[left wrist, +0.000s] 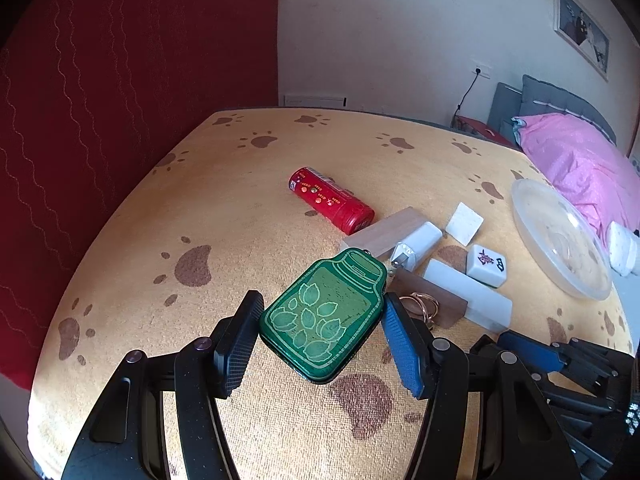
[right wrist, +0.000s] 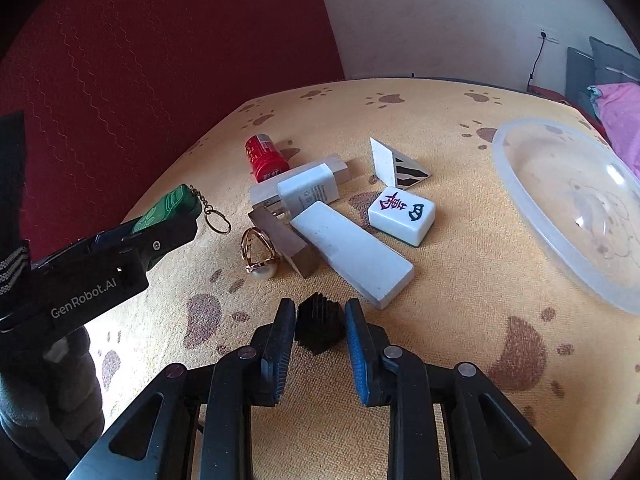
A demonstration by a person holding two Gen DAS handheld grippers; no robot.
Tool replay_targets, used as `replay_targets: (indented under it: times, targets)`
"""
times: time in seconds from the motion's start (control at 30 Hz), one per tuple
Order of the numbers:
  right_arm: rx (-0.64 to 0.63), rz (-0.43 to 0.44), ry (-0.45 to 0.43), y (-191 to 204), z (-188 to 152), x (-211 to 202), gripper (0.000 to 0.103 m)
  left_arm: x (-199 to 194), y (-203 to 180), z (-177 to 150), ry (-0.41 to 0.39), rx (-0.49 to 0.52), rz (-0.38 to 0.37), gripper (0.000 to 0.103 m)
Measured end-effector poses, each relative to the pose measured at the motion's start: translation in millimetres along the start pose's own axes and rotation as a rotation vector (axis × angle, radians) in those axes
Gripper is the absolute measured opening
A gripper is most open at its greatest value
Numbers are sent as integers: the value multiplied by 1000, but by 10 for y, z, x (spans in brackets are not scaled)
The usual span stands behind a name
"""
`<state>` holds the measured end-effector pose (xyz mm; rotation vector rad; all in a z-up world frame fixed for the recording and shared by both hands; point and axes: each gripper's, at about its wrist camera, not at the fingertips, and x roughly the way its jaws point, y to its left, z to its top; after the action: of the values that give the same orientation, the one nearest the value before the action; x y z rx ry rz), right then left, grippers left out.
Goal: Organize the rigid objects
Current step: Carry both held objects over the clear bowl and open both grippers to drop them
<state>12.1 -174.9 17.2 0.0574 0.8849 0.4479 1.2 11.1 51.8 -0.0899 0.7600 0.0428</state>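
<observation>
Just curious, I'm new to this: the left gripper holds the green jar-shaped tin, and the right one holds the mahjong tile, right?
Not quite. The left gripper does hold the green jar-shaped tin, but the right gripper holds a small black ridged block. The right wrist view shows the mahjong tile lying on the cloth.

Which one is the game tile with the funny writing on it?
Find the yellow paw-print cloth and the clear plastic bowl. The mahjong tile lies left of it. Only this white block has red and black characters on top.
</observation>
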Motion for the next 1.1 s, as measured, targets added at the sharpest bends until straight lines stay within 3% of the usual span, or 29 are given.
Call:
replay_targets:
  times: [0.37, 0.57, 0.83, 1.1]
  targets:
    - [0, 4, 11, -3, -48, -14, 25, -5, 20, -2, 2, -5, -1, 61]
    - [49, 1, -60, -139, 27, -247, 25, -47, -31, 28, -9, 9, 3, 61]
    - [150, -110, -178, -677, 175, -619, 25, -103, -237, 96, -30, 52, -5, 61]
    - [271, -232, -229, -1322, 290, -708, 25, -98, -545, 160, -32, 104, -33, 61]
